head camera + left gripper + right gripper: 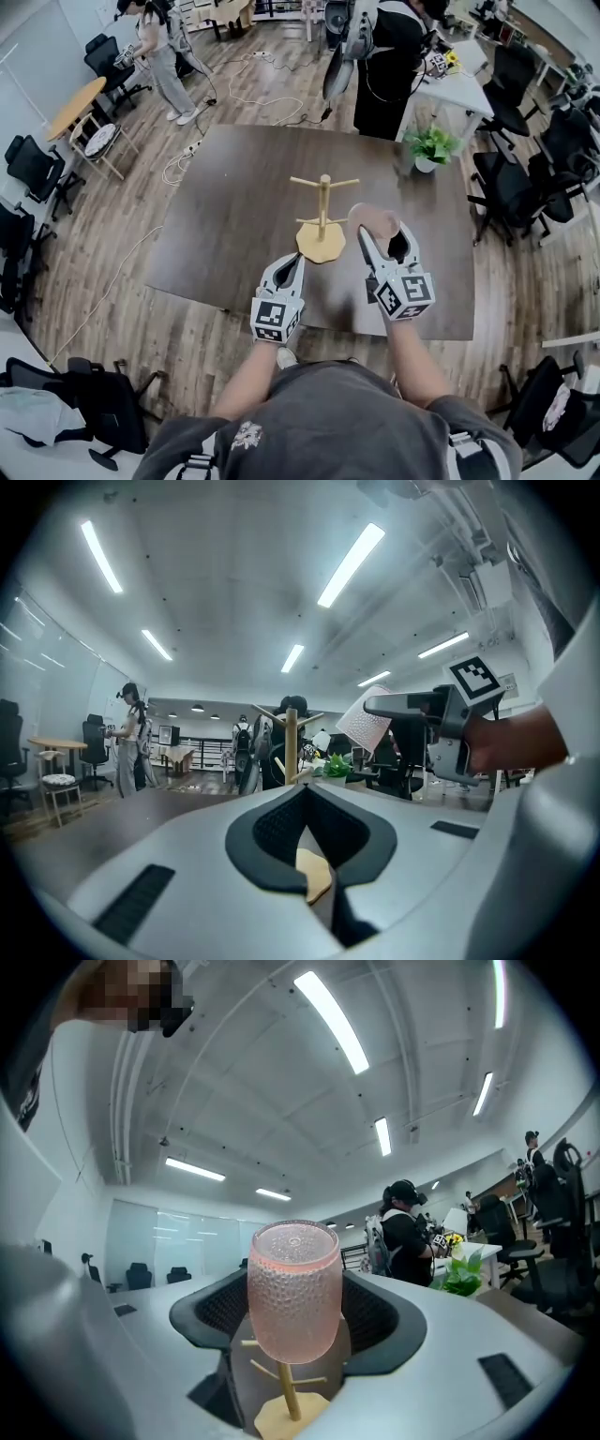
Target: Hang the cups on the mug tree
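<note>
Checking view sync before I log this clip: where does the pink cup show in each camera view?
Head view: pink cup right of centre, beside the mug tree.
Left gripper view: pink cup right of centre, right of the mug tree.
Right gripper view: pink cup centred between the jaws, mug tree showing below it.
Shared landmark: the mug tree.
</note>
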A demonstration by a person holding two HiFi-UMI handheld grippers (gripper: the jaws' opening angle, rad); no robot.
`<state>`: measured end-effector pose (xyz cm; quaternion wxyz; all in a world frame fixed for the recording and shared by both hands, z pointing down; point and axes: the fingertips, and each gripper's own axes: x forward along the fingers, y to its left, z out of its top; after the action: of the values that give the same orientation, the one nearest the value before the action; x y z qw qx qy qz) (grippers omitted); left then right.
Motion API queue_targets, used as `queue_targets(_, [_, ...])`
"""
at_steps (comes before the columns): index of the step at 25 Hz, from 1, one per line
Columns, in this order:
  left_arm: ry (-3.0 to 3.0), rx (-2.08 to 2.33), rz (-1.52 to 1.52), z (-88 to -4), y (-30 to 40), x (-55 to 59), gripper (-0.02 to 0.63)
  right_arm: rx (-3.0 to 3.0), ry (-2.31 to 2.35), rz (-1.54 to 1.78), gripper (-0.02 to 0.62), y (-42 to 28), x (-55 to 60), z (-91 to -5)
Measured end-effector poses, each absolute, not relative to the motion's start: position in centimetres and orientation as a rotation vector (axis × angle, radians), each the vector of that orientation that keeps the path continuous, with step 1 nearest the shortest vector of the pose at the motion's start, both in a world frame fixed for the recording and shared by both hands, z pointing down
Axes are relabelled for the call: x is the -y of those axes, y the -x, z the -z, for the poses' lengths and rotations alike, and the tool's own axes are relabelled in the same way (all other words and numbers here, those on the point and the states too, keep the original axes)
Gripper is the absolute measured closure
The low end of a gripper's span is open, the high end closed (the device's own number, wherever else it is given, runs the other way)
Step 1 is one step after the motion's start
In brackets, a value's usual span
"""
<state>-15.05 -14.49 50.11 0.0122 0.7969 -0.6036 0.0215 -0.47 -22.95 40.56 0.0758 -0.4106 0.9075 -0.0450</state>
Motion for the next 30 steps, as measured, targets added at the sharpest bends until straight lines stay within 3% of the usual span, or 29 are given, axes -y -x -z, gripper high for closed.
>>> queue_targets(16, [-2.485, 1.886, -0.035, -49.6, 16.6, 15.1, 0.598, -2.591, 1.206, 0.286, 0.273, 2.1, 28.8, -36.7])
queue_targets(24, [-2.473, 1.889, -0.035, -50.2, 17.0, 14.8, 0.598, -2.52, 1.02, 0.751, 0.273, 4.0, 30.8, -40.5])
queue_targets(30, [-2.465, 1.897, -0.034, -49.9, 16.9, 14.5, 0.598, -2.507, 0.953, 0.901, 0.273, 4.7, 31.2, -41.7])
